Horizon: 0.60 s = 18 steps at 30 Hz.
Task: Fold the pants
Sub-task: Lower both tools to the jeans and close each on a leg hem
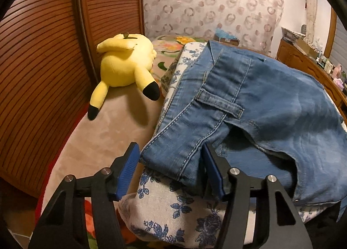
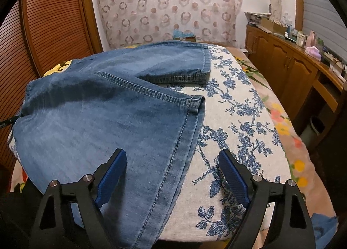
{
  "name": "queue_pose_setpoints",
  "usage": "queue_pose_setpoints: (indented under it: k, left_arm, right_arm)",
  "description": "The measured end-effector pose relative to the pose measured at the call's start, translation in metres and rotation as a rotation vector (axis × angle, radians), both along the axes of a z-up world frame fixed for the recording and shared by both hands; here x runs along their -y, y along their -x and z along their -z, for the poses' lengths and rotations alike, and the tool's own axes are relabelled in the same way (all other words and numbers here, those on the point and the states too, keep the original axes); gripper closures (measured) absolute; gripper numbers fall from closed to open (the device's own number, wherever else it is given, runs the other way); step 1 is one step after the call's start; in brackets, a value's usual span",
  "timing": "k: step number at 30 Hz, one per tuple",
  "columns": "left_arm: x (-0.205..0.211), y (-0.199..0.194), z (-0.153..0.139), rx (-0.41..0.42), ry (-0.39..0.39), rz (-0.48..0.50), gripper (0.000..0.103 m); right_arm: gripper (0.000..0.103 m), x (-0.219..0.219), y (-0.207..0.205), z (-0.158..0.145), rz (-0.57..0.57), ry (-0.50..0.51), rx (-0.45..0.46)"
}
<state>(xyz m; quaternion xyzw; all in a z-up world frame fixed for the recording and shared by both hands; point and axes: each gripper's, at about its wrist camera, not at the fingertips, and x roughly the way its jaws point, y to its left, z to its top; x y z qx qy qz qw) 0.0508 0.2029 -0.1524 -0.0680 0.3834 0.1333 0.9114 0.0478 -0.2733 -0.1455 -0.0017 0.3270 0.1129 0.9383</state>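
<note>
Blue jeans (image 1: 260, 97) lie on a white cushion with a blue flower print (image 1: 173, 205). In the left wrist view the waistband end with a belt loop (image 1: 219, 105) faces me. My left gripper (image 1: 171, 147) straddles the near corner of that waistband; the blue pads stand right at its two sides and the denim is not visibly squeezed. In the right wrist view the jeans (image 2: 108, 118) show both leg hems, one lying over the other. My right gripper (image 2: 172, 152) is open wide, low over the near leg's side seam, gripping nothing.
A yellow plush toy (image 1: 128, 64) lies on the beige bedcover (image 1: 108, 129) left of the cushion. Slatted wooden doors (image 1: 43, 75) stand along the left. A wooden sideboard (image 2: 292, 64) with small items runs along the right. The printed cushion (image 2: 238, 118) is bare right of the jeans.
</note>
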Motion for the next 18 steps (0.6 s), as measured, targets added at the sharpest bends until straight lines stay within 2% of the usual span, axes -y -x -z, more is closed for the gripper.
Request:
queue_pose_setpoints:
  k: [4,11,13,15,17,18]
  left_arm:
    - [-0.002,-0.004,0.006,-0.012,0.007,-0.002,0.042]
    - [-0.012,-0.002,0.008,0.006,0.073,-0.001,0.044]
    - [-0.012,0.000,0.008,0.016,0.082,-0.003,0.051]
    - [-0.009,0.001,0.005,0.024,0.077,-0.007,0.060]
    - [-0.008,0.004,-0.001,0.054,0.098,0.010,0.073]
    - [-0.006,0.006,-0.004,0.066,0.099,0.014,0.075]
  right_arm:
    - [0.019,-0.001,-0.001,-0.001,-0.008,0.000,-0.010]
    - [0.023,-0.006,-0.006,-0.004,-0.016,0.016,-0.015]
    - [0.024,-0.008,-0.008,-0.005,-0.018,0.021,-0.015]
    - [0.032,-0.009,-0.008,-0.005,-0.026,0.027,-0.008]
    - [0.046,-0.011,-0.010,-0.007,-0.037,0.034,-0.004]
    - [0.049,-0.012,-0.010,-0.007,-0.040,0.036,-0.004]
